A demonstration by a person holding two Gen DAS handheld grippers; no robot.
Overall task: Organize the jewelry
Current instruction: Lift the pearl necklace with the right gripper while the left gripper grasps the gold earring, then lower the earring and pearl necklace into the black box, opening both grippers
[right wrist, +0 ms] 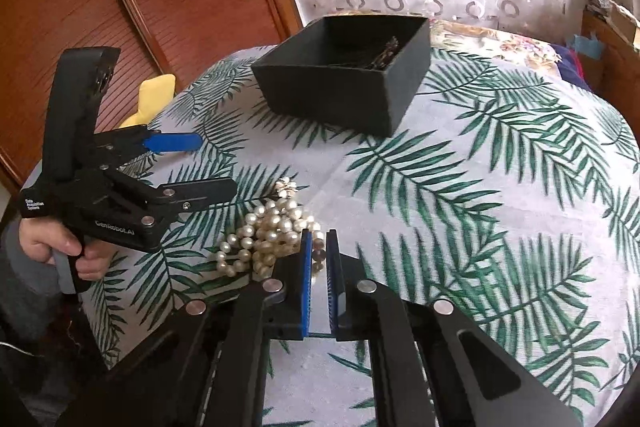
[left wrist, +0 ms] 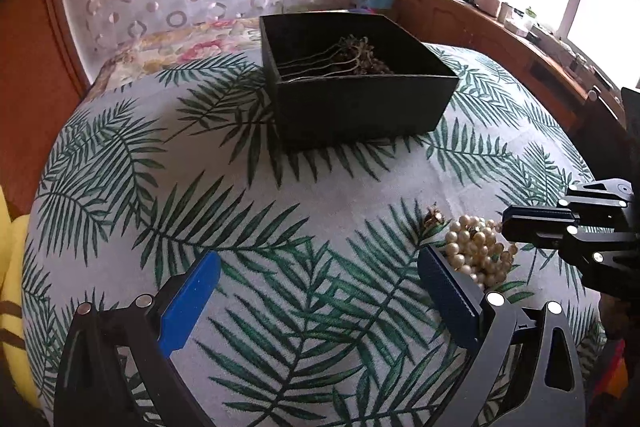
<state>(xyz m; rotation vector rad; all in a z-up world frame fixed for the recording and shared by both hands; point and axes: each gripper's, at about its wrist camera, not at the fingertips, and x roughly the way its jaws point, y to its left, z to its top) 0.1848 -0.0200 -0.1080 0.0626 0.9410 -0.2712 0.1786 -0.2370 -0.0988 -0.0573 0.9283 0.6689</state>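
My right gripper (right wrist: pixel 319 247) has its blue pads nearly together, pinching a strand at the near edge of the pearl necklace (right wrist: pixel 268 233). The necklace lies heaped on the palm-leaf cloth (right wrist: pixel 500 195), so it has no clear long axis; its gold clasp (right wrist: pixel 287 185) points away from me toward the black box (right wrist: pixel 344 83). My left gripper (left wrist: pixel 318 269) is spread wide just beside the heap. The box sits well apart, farther back, with thin chains (left wrist: pixel 340 59) inside.

Pearl necklace (right wrist: pixel 272 235) on the tablecloth (right wrist: pixel 480 187), box (right wrist: pixel 344 75) well behind it, chains (left wrist: pixel 340 59) inside.
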